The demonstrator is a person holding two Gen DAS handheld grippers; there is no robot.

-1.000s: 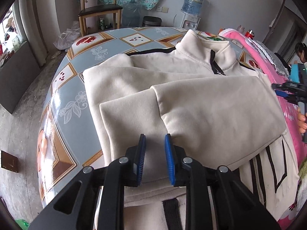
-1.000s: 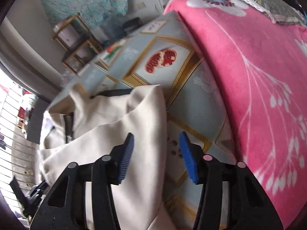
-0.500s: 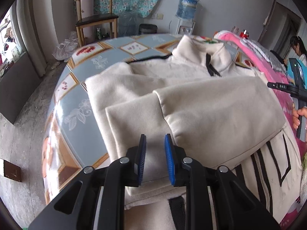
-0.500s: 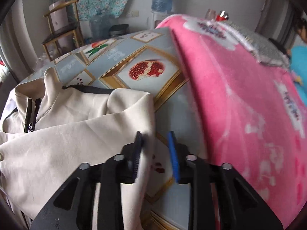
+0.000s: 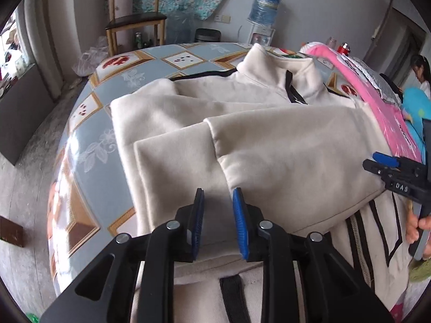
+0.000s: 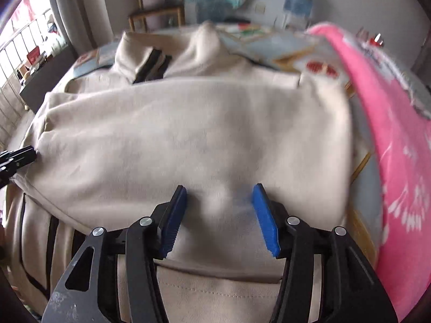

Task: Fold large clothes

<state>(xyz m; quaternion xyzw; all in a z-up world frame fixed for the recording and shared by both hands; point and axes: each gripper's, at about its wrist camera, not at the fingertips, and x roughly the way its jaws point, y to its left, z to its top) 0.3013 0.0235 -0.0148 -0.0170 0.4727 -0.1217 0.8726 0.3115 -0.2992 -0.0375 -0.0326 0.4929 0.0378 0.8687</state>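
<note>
The soft, thick cream jacket (image 5: 269, 145) lies limp on the counter (image 5: 89, 140), best pinched at its near hem, left gripper (image 5: 216, 223) narrow and empty, right gripper (image 6: 219, 218) just opened wider, nothing between them.

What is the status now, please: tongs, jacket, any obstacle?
Left tongs open, narrow gap, empty. Right tongs just opened wider, empty. Cream jacket flat, both sleeves folded in. Pink blanket beside it, not in the way.

right view blurred, jacket (image 5: 269, 148) hem cut off
</note>
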